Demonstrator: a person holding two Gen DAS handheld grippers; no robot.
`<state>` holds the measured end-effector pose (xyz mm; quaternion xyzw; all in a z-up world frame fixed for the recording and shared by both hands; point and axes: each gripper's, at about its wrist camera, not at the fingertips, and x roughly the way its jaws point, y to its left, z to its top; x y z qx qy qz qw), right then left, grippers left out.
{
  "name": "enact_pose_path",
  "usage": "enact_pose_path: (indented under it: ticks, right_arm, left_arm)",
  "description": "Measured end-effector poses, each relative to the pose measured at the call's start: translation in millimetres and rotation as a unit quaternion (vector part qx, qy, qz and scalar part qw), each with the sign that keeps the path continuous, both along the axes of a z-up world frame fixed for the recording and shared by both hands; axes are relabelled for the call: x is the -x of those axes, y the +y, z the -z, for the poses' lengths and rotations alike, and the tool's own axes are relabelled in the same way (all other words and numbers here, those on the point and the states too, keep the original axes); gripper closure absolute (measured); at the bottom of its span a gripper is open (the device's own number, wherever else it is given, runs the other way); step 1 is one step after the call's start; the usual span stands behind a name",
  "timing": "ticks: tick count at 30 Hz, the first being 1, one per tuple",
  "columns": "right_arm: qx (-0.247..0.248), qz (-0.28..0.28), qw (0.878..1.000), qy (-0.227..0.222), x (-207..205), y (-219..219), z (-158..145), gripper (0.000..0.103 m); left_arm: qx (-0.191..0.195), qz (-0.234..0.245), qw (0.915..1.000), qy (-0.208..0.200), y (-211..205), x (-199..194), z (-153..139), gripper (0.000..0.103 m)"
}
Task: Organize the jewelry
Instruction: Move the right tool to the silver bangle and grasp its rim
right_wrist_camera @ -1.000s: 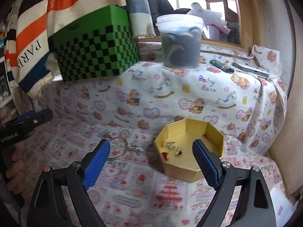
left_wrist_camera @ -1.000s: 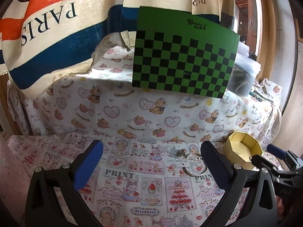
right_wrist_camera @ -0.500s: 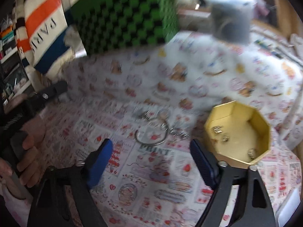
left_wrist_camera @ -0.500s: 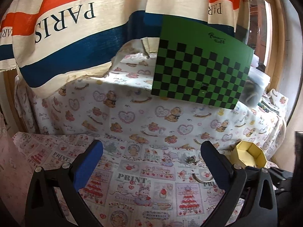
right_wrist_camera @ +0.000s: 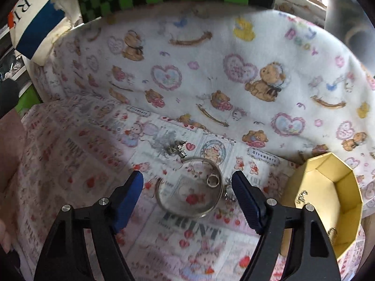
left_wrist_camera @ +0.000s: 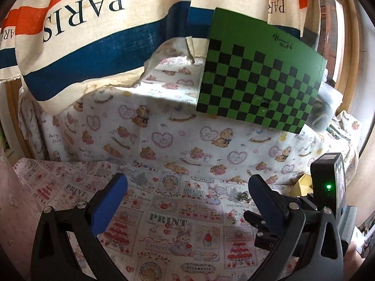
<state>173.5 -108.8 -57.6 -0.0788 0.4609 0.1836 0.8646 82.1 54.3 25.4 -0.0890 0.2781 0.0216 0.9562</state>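
Observation:
In the right wrist view a silver bangle (right_wrist_camera: 161,199) lies on the printed cloth between the fingers of my open right gripper (right_wrist_camera: 187,187), which hovers just above it. A small ring (right_wrist_camera: 212,179) lies inside the bangle, small metal charms (right_wrist_camera: 177,149) lie behind it, and another small piece (right_wrist_camera: 228,193) lies by the right finger. The yellow octagonal box (right_wrist_camera: 328,210) stands to the right. My left gripper (left_wrist_camera: 187,192) is open and empty over the cloth; the charms (left_wrist_camera: 241,196) and a corner of the box (left_wrist_camera: 302,182) show at its right.
A green checkered box (left_wrist_camera: 257,82) and a plastic tub (left_wrist_camera: 325,110) stand on the raised teddy-bear-cloth ledge (left_wrist_camera: 164,128) behind. A striped PARIS cloth (left_wrist_camera: 93,35) hangs at the back left. The right gripper's body (left_wrist_camera: 328,187) shows beside my left one.
My right gripper has moved left from over the yellow box and down close over the bangle. My left gripper has drawn back and turned left, away from the jewelry.

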Motion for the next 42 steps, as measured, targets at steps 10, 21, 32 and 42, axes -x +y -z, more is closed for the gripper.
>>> enact_pose_path:
  ticks: [10, 21, 32, 42]
  right_arm:
    - [0.015, -0.014, 1.000, 0.002, -7.4, 5.1, 11.9, 0.032]
    - [0.006, -0.009, 1.000, -0.003, 21.6, -11.0, -11.1, 0.080]
    - [0.003, 0.029, 1.000, -0.008, 10.9, -26.4, -19.8, 0.028]
    - [0.038, 0.030, 0.998, 0.033, -10.6, -18.6, -2.8, 0.044]
  left_arm:
    - [-0.013, -0.005, 0.9998, 0.014, 1.6, -6.1, 8.4, 0.001]
    - [-0.010, 0.000, 0.9999, 0.010, 2.4, -0.9, 3.9, 0.001]
    - [0.004, -0.005, 0.9999, 0.008, 8.9, 0.2, 1.2, 0.001]
    - [0.001, -0.008, 0.9999, 0.013, 8.2, -4.1, 3.8, 0.001]
